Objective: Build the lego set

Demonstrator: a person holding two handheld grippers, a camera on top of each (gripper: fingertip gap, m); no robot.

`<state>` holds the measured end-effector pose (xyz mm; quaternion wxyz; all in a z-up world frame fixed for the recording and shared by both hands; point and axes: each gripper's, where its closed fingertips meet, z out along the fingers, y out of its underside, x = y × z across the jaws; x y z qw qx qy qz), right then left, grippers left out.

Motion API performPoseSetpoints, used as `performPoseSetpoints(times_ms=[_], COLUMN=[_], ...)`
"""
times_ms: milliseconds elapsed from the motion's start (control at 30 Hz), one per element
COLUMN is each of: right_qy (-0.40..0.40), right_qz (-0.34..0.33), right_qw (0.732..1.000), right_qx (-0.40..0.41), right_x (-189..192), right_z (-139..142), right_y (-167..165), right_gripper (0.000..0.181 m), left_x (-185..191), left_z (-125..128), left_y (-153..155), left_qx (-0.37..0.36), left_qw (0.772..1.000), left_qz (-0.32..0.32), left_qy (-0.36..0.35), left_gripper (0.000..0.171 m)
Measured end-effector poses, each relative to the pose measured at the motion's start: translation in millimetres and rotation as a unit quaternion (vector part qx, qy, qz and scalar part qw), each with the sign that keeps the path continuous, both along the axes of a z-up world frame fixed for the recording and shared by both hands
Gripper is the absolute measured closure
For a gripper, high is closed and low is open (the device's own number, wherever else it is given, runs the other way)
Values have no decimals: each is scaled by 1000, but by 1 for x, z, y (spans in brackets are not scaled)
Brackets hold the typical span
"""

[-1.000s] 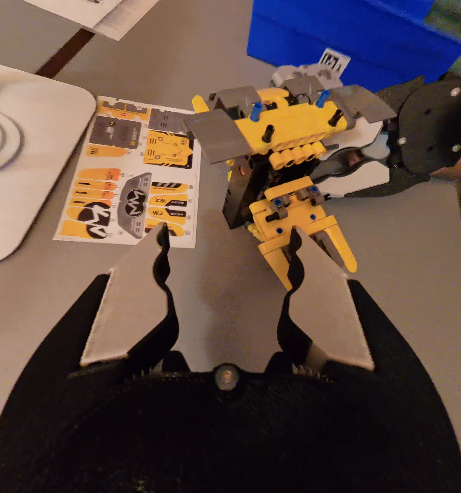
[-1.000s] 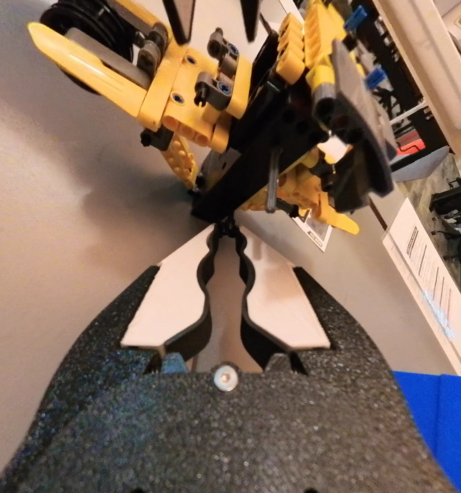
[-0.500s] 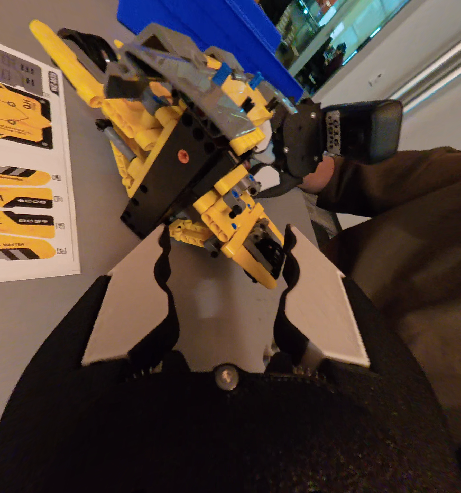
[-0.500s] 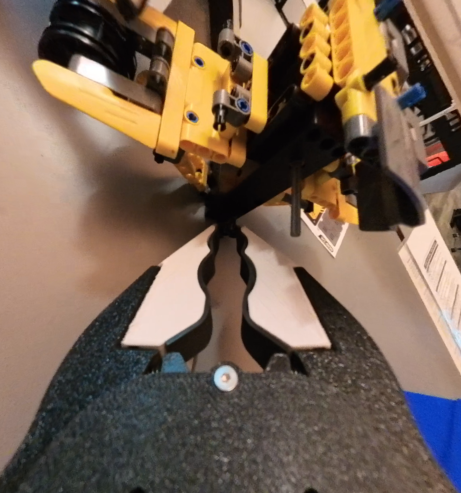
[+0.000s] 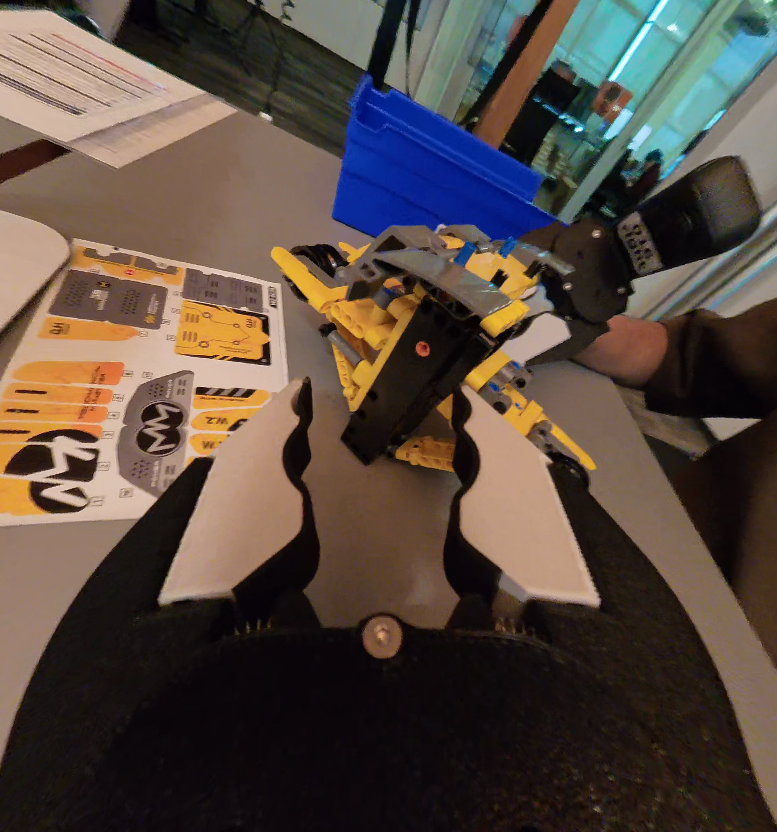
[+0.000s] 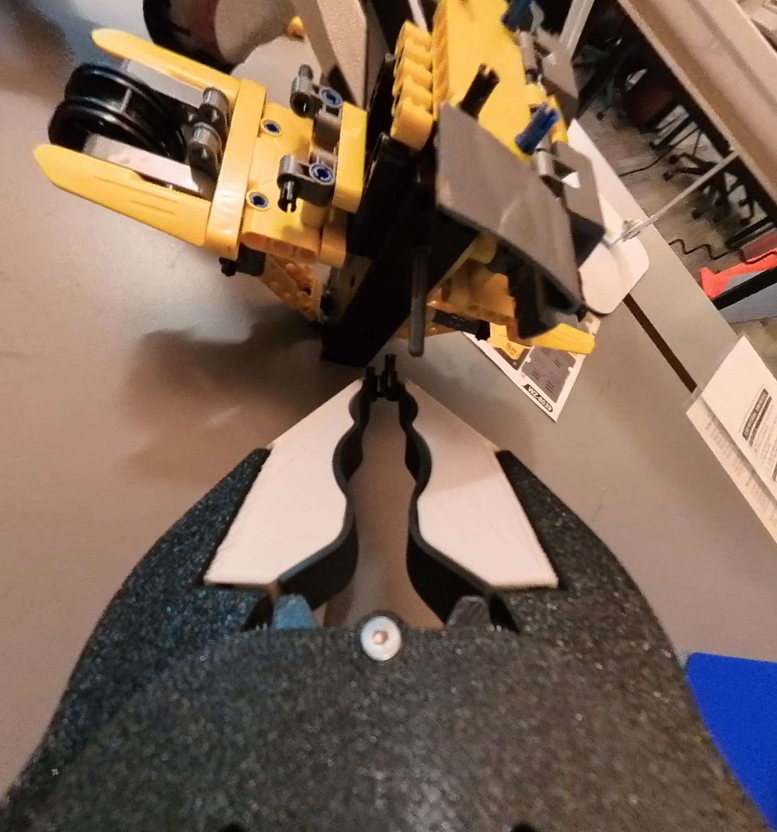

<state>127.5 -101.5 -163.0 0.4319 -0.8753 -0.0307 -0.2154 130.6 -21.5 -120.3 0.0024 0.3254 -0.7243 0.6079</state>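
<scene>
A yellow, black and grey brick model (image 5: 413, 342) stands tilted on the grey table (image 5: 242, 189). My left gripper (image 5: 377, 396) is open, its fingertips on either side of the lower end of the model's black block, with a gap on the left side. My right gripper (image 6: 384, 387) is shut on a small black pin (image 6: 386, 376), whose tip is right at the lower edge of the model's black block (image 6: 368, 315). The model's wheel (image 6: 107, 117) and yellow prongs point to the left. In the left wrist view the right gripper's black body (image 5: 589, 279) shows behind the model, its fingertips hidden.
A yellow and grey sticker sheet (image 5: 130, 369) lies left of the model, and its corner shows in the right wrist view (image 6: 539, 378). A blue bin (image 5: 422, 180) stands behind. Printed papers (image 5: 62, 76) and a white rounded board (image 5: 4, 270) lie far left. A person's sleeve (image 5: 715, 360) is at the table's right edge.
The left view has swung around the model, and the left gripper's fingers have narrowed around its black block. The right gripper stays shut on the pin; the model has turned slightly.
</scene>
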Motion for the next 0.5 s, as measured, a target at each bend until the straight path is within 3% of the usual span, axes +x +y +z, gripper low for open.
performPoseSetpoints(times_ms=[133, 267, 500], right_qy=[-3, 5, 10], right_qz=[0, 3, 4], right_qw=[1000, 1000, 1000], right_qx=[5, 11, 19], right_x=[0, -1, -2], right_z=[4, 7, 12], right_y=[-2, -2, -4], right_gripper=[170, 170, 170], left_x=[0, -3, -5], left_z=[16, -12, -29], left_y=[8, 12, -22], left_qx=[-26, 63, 103], left_qw=[1000, 997, 986], left_qz=[-4, -48, -128], left_qy=[0, -3, -14], left_gripper=[125, 116, 114])
